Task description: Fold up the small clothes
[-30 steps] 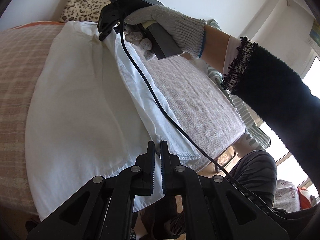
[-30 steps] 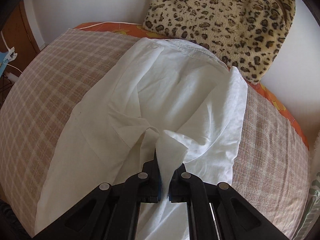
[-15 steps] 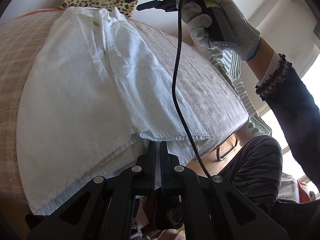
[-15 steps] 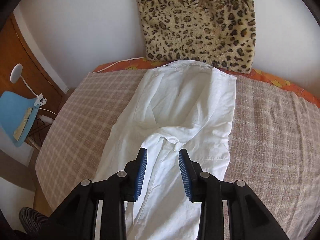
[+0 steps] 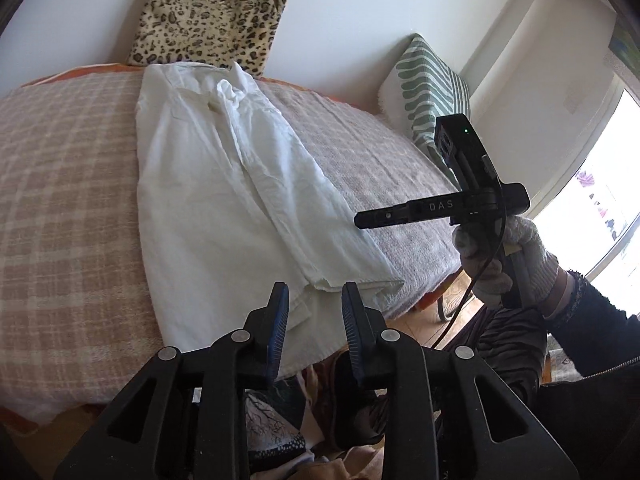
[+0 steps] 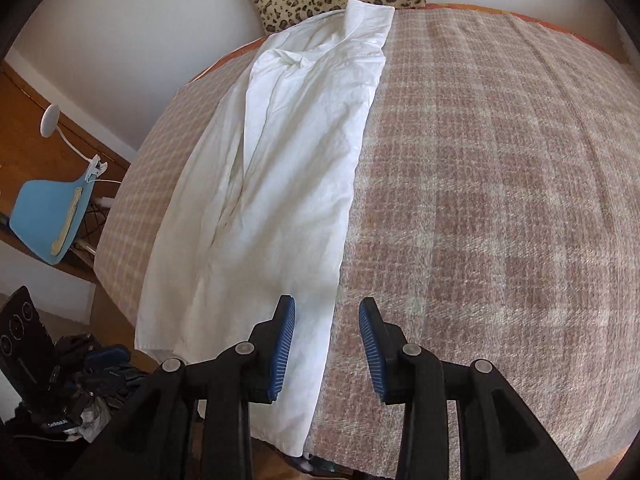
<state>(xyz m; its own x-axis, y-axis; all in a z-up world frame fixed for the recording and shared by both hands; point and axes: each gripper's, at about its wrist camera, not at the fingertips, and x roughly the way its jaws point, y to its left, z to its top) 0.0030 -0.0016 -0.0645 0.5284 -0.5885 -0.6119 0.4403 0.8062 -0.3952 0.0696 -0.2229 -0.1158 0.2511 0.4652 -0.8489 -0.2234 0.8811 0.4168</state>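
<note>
Shirt [image 5: 224, 200]: white, lying lengthwise on the plaid-blanket bed [image 5: 68, 200], collar toward the leopard-print cushion [image 5: 212, 12], hem at the near edge. Both long sides look folded in toward the middle, so it's a narrow strip; I'd call the lengthwise folds done. Left gripper [image 5: 314, 320]: jaws have just been opening, now partly apart above the hem, nothing between them. Right gripper [image 6: 326, 344]: jaws partly apart, empty, over the shirt's right edge. Left to do, I'd judge: cross fold, hem up to collar.
</note>
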